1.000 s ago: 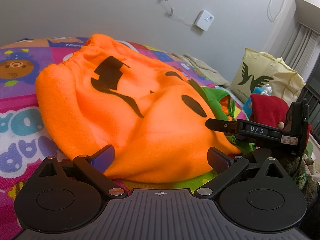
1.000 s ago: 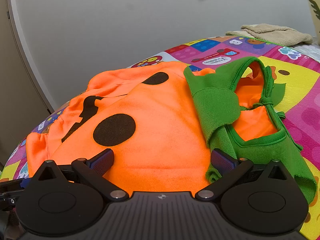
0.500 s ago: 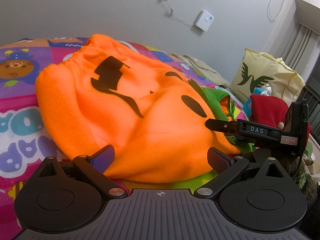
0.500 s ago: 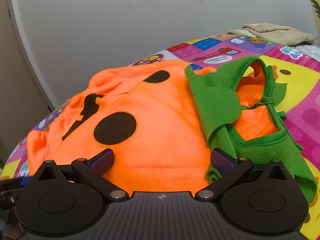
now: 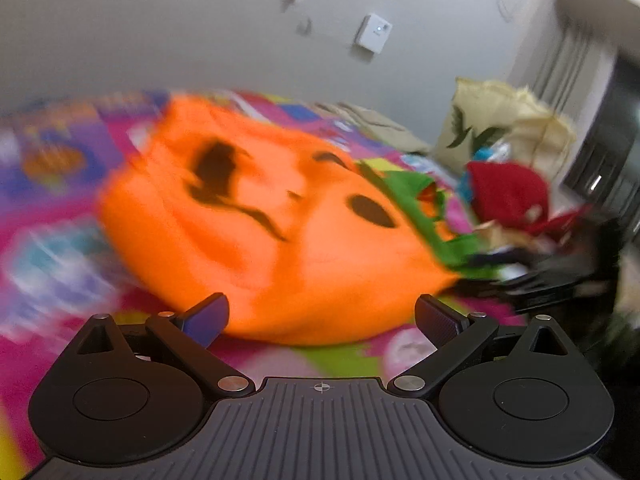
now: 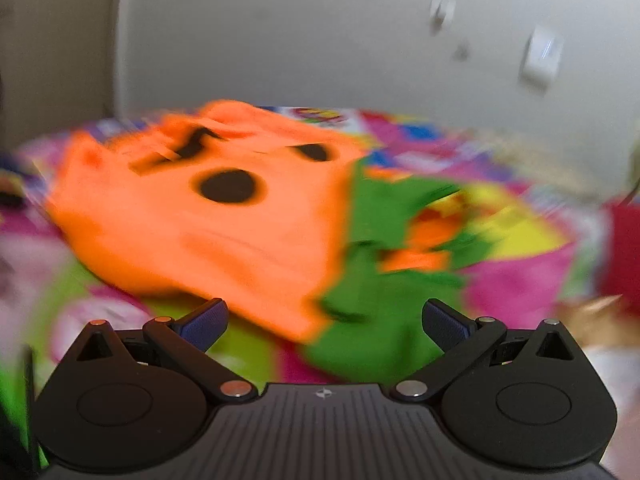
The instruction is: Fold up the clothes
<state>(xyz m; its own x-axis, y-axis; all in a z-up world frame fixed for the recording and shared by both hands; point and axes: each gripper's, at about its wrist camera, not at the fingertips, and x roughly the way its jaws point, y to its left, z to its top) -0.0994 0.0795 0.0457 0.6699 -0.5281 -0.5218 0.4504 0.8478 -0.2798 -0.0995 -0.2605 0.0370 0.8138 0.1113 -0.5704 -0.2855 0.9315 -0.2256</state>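
Note:
An orange pumpkin-face garment (image 5: 272,232) with black eyes and mouth and a green collar (image 5: 404,196) lies on a colourful play mat (image 5: 52,216). Both views are motion-blurred. My left gripper (image 5: 322,314) is open, its fingers just short of the garment's near edge, nothing between them. In the right wrist view the same garment (image 6: 208,220) lies ahead with its green collar part (image 6: 380,280) to the right. My right gripper (image 6: 324,318) is open, with the garment's near corner between the fingertips but not clamped. The right gripper's dark body (image 5: 560,276) shows blurred at the left view's right.
A cream tote bag (image 5: 508,128) and a red cloth (image 5: 508,192) sit at the mat's far right. A beige folded cloth (image 5: 368,120) lies by the grey wall (image 5: 200,20). Bare mat (image 6: 100,316) shows before each gripper.
Both grippers have pulled back and up from the garment, so it looks smaller and mat shows in front of the fingers. The right view has swung to the right. Both stay open.

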